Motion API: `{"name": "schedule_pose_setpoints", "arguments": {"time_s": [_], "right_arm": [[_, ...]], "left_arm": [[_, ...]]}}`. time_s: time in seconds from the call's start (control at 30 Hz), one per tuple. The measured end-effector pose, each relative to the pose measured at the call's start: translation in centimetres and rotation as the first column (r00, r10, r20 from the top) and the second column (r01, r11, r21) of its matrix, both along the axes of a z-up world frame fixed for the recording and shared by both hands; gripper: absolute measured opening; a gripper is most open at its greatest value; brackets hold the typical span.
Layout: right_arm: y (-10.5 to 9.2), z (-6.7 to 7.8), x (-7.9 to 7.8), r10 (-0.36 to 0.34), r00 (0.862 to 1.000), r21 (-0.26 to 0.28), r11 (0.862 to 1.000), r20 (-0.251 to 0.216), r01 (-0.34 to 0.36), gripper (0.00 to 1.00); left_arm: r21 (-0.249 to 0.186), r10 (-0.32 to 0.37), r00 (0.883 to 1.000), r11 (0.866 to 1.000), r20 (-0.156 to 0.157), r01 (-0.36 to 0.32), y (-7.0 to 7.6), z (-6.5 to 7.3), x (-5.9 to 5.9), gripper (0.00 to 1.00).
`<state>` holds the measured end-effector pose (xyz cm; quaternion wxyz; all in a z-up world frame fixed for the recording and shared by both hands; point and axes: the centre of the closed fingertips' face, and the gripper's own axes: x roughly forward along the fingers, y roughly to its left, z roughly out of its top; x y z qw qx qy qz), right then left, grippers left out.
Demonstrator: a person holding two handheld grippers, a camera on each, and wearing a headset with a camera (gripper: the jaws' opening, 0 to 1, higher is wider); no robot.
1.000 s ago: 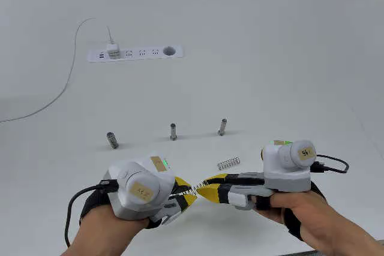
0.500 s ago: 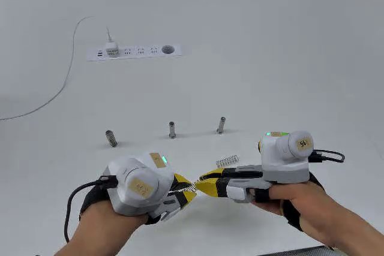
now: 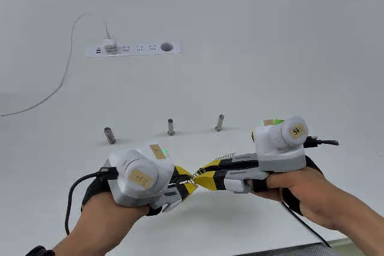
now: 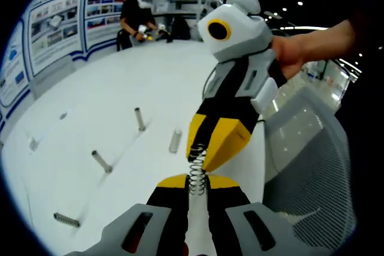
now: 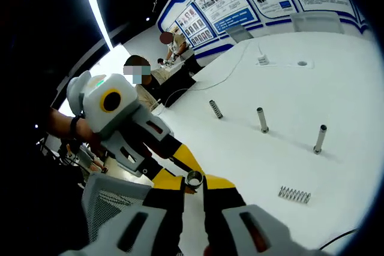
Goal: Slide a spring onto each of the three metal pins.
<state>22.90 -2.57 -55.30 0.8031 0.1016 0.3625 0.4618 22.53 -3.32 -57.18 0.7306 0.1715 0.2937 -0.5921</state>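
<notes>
Three metal pins stand in a row on the white table: the left pin (image 3: 110,135) wears a spring, while the middle pin (image 3: 171,127) and right pin (image 3: 220,123) are bare. My left gripper (image 3: 182,181) and right gripper (image 3: 201,180) meet tip to tip above the near table. A small spring (image 3: 191,180) spans between them, and both grippers are shut on it. From the left gripper view the spring (image 4: 197,173) rises out of my jaws into the right gripper's yellow tips (image 4: 211,142). Its ring end (image 5: 193,178) sits at the right gripper's tips. A loose spring (image 3: 227,156) lies behind the right gripper.
At the back left lies a white power strip (image 3: 132,48) with a plugged charger, its cable trailing left. People stand at a far bench (image 4: 147,25). The table's near edge runs just below my hands.
Both grippers stay joined at the spring. My right hand has lifted slightly and come left, and now covers part of the loose spring. The head camera has shifted.
</notes>
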Motion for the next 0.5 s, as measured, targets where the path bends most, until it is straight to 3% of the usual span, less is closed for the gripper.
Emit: {"name": "schedule_pose_setpoints", "arguments": {"time_s": [0.13, 0.23, 0.5], "right_arm": [[-0.3, 0.2, 0.3, 0.037, 0.999, -0.043, 0.998, 0.019, -0.036, 0.13], [-0.5, 0.4, 0.3, 0.081, 0.996, -0.091, 0.993, 0.034, -0.077, 0.13], [-1.2, 1.4, 0.9, 0.164, 0.985, -0.16, 0.975, 0.058, -0.153, 0.14]], "left_arm": [[-0.019, 0.0, 1.0, 1.0, 0.008, 0.0, -0.4, 0.5, 0.5, 0.1], [-0.027, -0.007, 1.0, 1.0, 0.02, 0.007, -0.7, 0.9, 0.8, 0.1], [-0.055, -0.039, 0.998, 0.998, 0.044, 0.041, -1.5, 2.0, 1.4, 0.1]]}}
